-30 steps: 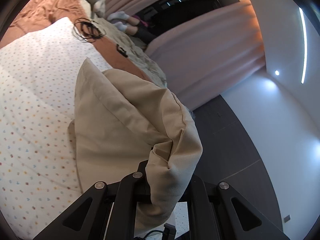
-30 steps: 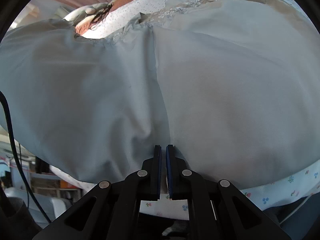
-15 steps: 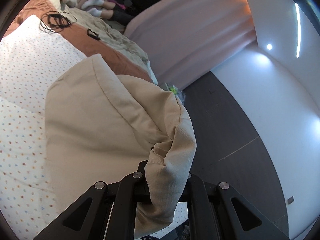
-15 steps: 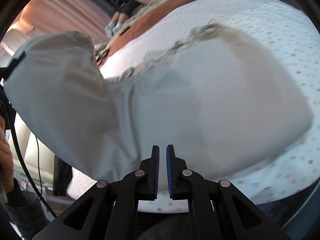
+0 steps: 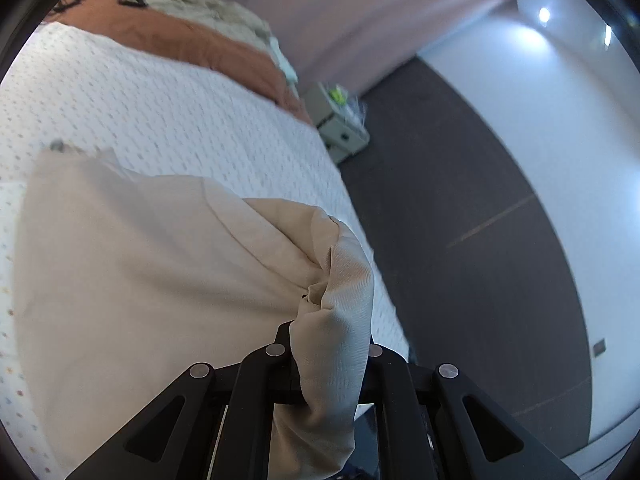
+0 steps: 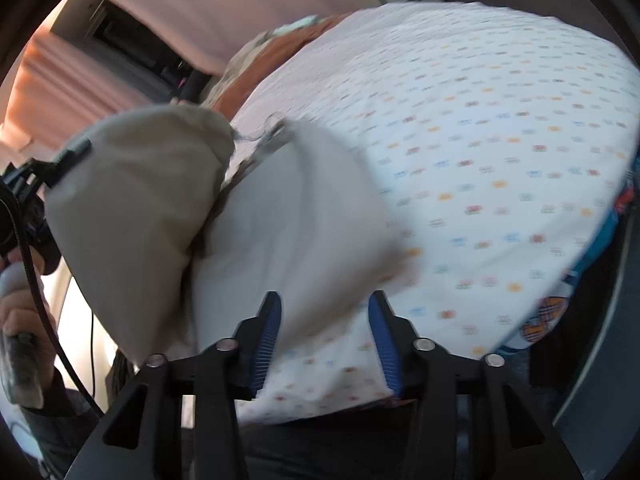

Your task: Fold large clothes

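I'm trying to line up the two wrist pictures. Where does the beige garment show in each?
Left wrist: beige garment fills lower left, bunched in the left gripper.
Right wrist: left of centre, above the open right gripper.
Shared landmark: the dotted bedsheet under it.

Beige garment [image 5: 140,264], white multicolour-dotted sheet [image 6: 500,152], rust-orange blanket [image 5: 192,40]
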A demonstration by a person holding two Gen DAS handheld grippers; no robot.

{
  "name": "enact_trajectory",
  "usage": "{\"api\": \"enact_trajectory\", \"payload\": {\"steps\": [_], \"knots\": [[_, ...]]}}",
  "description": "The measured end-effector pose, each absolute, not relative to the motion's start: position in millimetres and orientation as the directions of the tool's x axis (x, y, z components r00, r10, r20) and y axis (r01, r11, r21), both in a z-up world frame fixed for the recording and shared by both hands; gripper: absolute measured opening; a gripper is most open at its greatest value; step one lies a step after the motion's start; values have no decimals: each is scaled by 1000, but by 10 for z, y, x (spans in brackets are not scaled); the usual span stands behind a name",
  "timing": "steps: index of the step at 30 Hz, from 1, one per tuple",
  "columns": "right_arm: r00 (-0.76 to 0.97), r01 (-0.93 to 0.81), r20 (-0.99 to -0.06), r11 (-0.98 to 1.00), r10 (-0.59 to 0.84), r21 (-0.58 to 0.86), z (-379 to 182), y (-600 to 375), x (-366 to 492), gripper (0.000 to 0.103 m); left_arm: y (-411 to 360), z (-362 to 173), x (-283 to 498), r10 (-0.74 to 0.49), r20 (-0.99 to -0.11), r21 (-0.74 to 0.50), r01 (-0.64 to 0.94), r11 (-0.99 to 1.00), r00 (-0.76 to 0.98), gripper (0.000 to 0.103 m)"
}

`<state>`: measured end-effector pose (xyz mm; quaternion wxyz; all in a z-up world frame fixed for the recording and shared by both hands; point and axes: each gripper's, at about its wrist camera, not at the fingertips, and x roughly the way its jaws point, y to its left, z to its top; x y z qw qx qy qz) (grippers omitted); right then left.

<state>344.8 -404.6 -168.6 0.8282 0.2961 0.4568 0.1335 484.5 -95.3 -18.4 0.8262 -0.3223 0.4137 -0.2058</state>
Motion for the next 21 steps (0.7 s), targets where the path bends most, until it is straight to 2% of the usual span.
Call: {"api": "enact_trajectory", "payload": {"steps": [4, 6, 8, 10, 11, 13, 14, 21], "knots": [[560, 104, -687, 784, 462, 612, -1751, -4343, 3387, 47, -1309, -382, 4901, -611, -614, -659, 102, 745, 501, 8], [565, 131, -693, 780, 449, 612, -1779, -4443, 3374, 52, -1530, -489, 4881, -590, -679, -606, 122, 786, 437, 14], [569, 148, -694, 774, 442, 615, -1788, -4508, 3367, 55, -1640, -588, 4849, -597, -711, -594, 137, 792, 371, 36], [573, 152, -689, 769, 444, 621, -1790, -4548, 3365, 56, -1643, -616, 4812, -628, -698, -617, 156, 772, 346, 49], [575, 149, -684, 764, 449, 627, -1790, -4552, 3369, 57, -1631, -614, 4785, -637, -687, -624, 165, 763, 349, 52], [579, 139, -671, 755, 464, 641, -1778, -4573, 3341, 69, -1523, -558, 4731, -624, -688, -613, 163, 773, 369, 57], [584, 129, -660, 749, 472, 650, -1763, -4557, 3352, 70, -1481, -537, 4675, -613, -691, -606, 155, 780, 384, 60], [594, 58, -604, 721, 531, 691, -1701, -4354, 3511, 71, -901, -425, 4482, -482, -729, -531, 43, 846, 486, 63]]}}
